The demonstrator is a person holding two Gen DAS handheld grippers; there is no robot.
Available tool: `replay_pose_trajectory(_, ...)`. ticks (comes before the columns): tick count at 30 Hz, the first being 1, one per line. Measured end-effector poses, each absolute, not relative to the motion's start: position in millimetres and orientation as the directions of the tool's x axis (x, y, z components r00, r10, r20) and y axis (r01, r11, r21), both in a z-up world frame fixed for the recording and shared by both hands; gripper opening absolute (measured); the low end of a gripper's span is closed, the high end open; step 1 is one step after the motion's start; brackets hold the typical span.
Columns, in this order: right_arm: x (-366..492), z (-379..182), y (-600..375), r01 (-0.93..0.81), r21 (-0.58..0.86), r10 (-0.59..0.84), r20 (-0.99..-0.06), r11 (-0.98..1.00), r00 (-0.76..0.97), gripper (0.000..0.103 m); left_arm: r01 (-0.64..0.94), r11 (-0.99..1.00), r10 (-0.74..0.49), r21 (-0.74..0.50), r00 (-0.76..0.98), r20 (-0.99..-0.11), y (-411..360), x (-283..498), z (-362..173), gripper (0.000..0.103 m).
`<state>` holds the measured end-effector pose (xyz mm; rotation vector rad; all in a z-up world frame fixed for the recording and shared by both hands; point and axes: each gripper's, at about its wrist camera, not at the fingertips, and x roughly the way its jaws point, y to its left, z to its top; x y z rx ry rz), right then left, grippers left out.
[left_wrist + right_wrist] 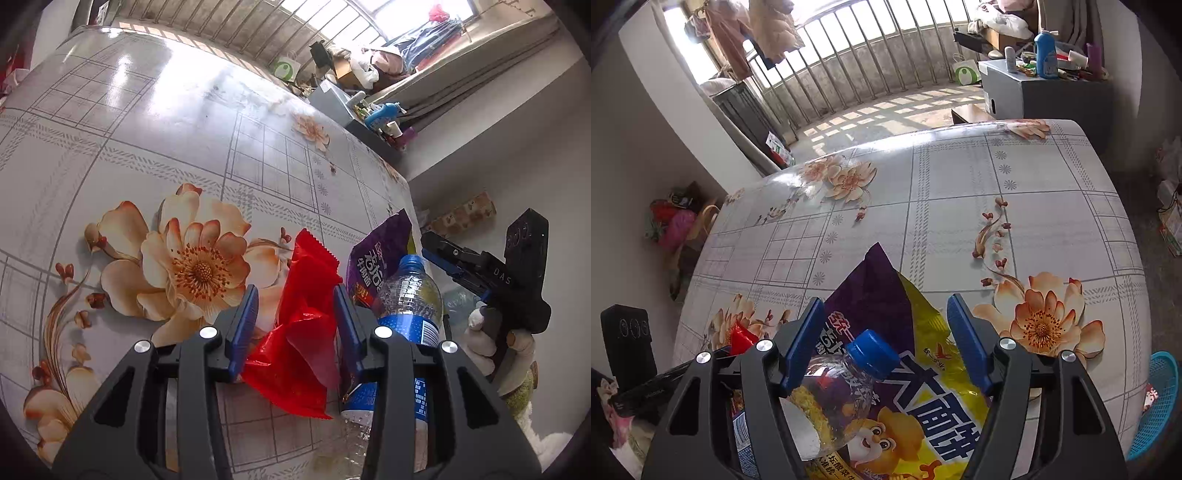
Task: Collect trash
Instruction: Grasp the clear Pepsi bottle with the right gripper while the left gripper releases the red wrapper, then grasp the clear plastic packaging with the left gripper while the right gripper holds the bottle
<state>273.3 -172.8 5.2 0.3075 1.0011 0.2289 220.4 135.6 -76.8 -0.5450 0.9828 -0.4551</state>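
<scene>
In the left wrist view my left gripper stands open around a crumpled red wrapper lying on the flowered table; the fingers do not press it. To its right lie a purple and yellow snack bag and a clear plastic bottle with a blue cap. My right gripper shows at the table's right edge. In the right wrist view my right gripper is open over the snack bag and the bottle; the bottle lies between the fingers near the left one. The red wrapper peeks at left.
A blue mesh basket sits below the table's right side. A grey cabinet with bottles stands beyond the far edge, before a railing. Bags lie on the floor at left. The table's near edge runs just under both grippers.
</scene>
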Motion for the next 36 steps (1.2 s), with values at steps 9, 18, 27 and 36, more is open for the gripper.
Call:
replay_pose_trajectory(9,186.7,27.2,-202.1,0.092,0.606,0.469,-0.694,0.790,0.546,0.068,0.106,0.857,-0.471,-0.504,0.558,-0.684,148.5,183.6,-56.6,0.042)
replay_pose_trajectory(18,181.3,-22.5,-147.0,0.176,0.716,0.603,-0.674,0.675,0.427,0.068,0.176,0.859,-0.500,-0.481,0.491,-0.714,132.1,149.8,-65.7,0.042)
replay_pose_trajectory(27,188.5,-54.6,-119.4,0.243,0.734,0.645,-0.676,0.635,0.357,0.061,0.239,0.861,-0.506,-0.449,0.495,-0.707,114.5,135.5,-59.2,0.041)
replay_pose_trajectory(36,173.9,-28.2,-139.7,0.168,0.778,0.667,-0.612,0.606,0.425,0.058,0.280,0.848,-0.528,-0.450,0.509,-0.679,110.5,120.7,-40.6,0.042)
